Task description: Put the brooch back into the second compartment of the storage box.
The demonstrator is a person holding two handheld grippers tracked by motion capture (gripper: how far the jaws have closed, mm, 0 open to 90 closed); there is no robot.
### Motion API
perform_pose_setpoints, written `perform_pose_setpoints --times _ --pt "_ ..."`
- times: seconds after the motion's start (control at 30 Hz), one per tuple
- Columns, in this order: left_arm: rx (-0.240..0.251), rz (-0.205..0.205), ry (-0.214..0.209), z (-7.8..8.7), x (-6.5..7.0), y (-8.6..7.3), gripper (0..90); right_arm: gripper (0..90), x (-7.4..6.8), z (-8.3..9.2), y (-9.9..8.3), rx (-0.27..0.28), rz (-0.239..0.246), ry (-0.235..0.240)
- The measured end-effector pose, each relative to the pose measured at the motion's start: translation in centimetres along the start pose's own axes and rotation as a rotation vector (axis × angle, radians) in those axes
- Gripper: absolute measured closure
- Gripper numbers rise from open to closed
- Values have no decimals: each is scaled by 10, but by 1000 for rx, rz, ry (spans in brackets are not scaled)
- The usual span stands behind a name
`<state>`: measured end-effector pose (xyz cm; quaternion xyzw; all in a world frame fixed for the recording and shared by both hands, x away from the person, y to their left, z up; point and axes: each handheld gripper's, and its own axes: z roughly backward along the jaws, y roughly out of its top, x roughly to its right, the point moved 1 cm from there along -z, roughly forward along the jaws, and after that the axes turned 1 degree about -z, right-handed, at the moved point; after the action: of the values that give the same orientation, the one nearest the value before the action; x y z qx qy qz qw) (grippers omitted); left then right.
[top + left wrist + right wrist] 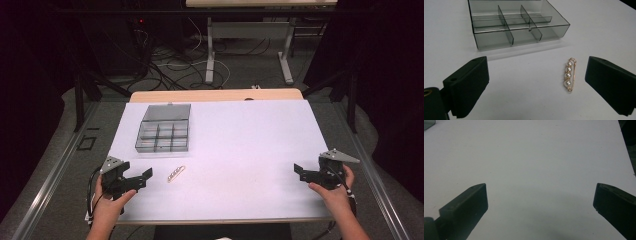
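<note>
Just in front of the compartment box (516, 27), the pearl pin (569, 74) lies flat on the table (240, 140) while the left gripper (132, 180), wide open and empty, should straddle it crosswise, descend low, and close gently; the right gripper (305, 172) rests open, holding nothing.

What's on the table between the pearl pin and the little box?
Nothing: bare white table separates the pearl pin from the box, seen in the left gripper view.
</note>
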<state>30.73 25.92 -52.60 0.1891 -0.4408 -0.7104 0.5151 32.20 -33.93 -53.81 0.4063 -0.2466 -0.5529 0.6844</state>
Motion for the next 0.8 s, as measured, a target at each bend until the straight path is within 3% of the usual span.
perform_pose_setpoints --times 0.47,0.6,0.8 --pt "-17 -48 -2 2 7 10 188 0 -2 6 4 25 47 -18" --pt "-16 -72 5 4 10 16 237 0 -2 6 4 63 48 -24" --pt "-36 -65 -12 3 11 21 260 0 -5 8 4 47 55 -6"
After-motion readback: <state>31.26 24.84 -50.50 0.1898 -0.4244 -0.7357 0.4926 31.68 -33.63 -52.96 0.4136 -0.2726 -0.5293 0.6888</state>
